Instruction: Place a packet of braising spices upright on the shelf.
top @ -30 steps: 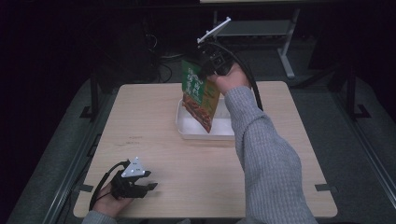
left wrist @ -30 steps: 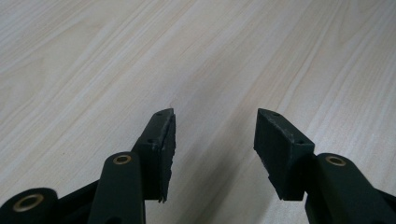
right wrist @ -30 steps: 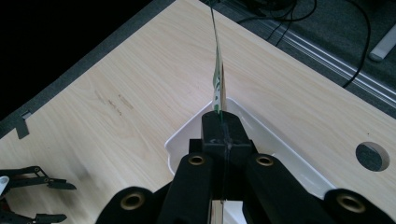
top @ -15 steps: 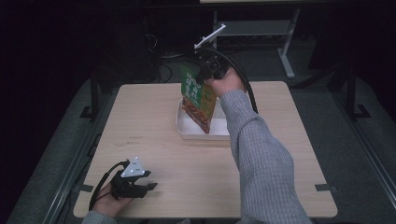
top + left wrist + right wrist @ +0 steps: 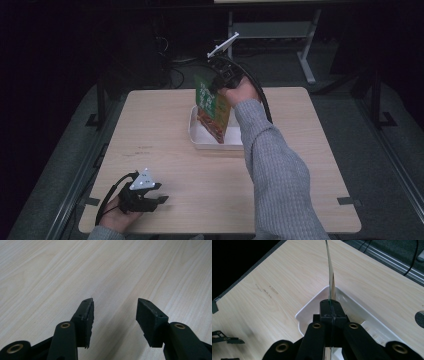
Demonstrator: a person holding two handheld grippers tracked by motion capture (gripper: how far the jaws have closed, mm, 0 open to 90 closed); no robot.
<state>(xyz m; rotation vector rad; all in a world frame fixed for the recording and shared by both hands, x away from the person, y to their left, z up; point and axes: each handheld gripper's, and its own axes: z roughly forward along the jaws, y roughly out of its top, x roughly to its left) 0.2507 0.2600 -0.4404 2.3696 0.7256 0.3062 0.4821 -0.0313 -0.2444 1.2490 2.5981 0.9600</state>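
Dark room around a pale wood desk; metal frame legs and cables visible on the floor beyond its far edge.

White tray sits on the desk, past the middle and slightly toward the far side. In the right gripper view the tray lies directly below the jaws, its rim and inner floor bare where visible.

Right gripper is held above the tray, arm in a grey knit sleeve reaching across the desk. Jaws are clenched flat on the top edge of a green and orange packet. Packet hangs tilted, its lower end down inside the tray; whether it touches the tray floor cannot be told. Seen edge-on in the right gripper view, the packet is a thin sheet running from the pinched jaws out over the tray.

Left gripper rests at the near left corner of the desk, well apart from the tray. Its jaws stand apart with nothing between them, bare desk ahead of the left gripper.
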